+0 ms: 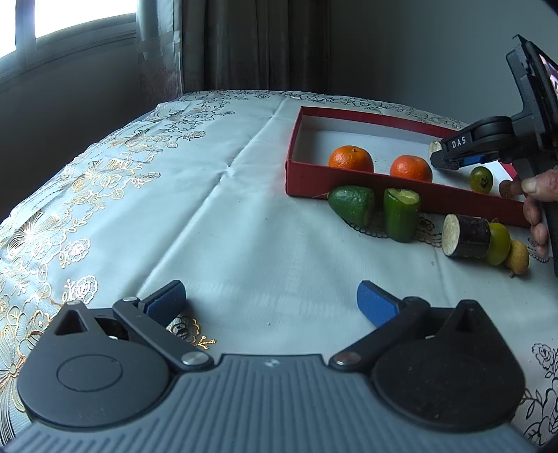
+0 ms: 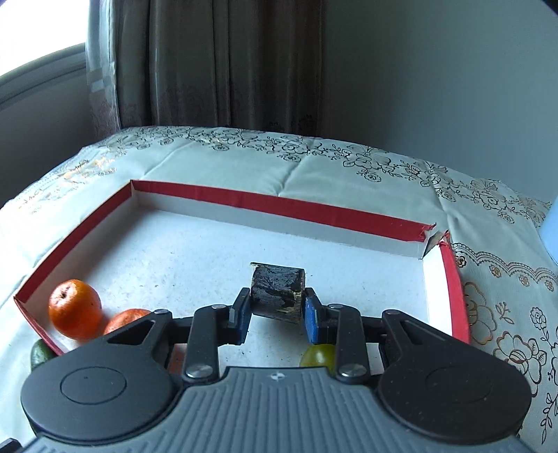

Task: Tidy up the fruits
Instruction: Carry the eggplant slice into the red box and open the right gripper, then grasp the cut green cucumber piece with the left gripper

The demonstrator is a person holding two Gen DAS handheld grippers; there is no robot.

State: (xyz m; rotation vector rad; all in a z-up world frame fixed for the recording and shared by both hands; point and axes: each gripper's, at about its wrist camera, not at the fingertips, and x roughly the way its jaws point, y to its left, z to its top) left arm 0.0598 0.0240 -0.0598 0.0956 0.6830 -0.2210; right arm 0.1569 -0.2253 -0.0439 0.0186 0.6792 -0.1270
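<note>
A red box with a white floor (image 1: 348, 181) (image 2: 279, 204) lies on the table. It holds two oranges (image 1: 351, 159) (image 1: 411, 168) (image 2: 74, 301) and a small green fruit (image 1: 480, 179) (image 2: 318, 354). My right gripper (image 2: 277, 315) (image 1: 440, 155) is shut on a dark sugarcane piece (image 2: 277, 294) and holds it over the box floor. In front of the box lie an avocado half (image 1: 352, 204), a green cucumber piece (image 1: 401, 214), another dark sugarcane piece (image 1: 467, 236), a green fruit (image 1: 499, 244) and a yellow fruit (image 1: 518, 257). My left gripper (image 1: 270, 301) is open and empty above the cloth.
A pale embroidered tablecloth (image 1: 209, 209) covers the table. Curtains (image 2: 216, 62) and a window (image 1: 69, 17) are behind it. The person's hand (image 1: 537, 205) holds the right gripper at the right edge. The box's far right corner (image 2: 430, 237) is torn.
</note>
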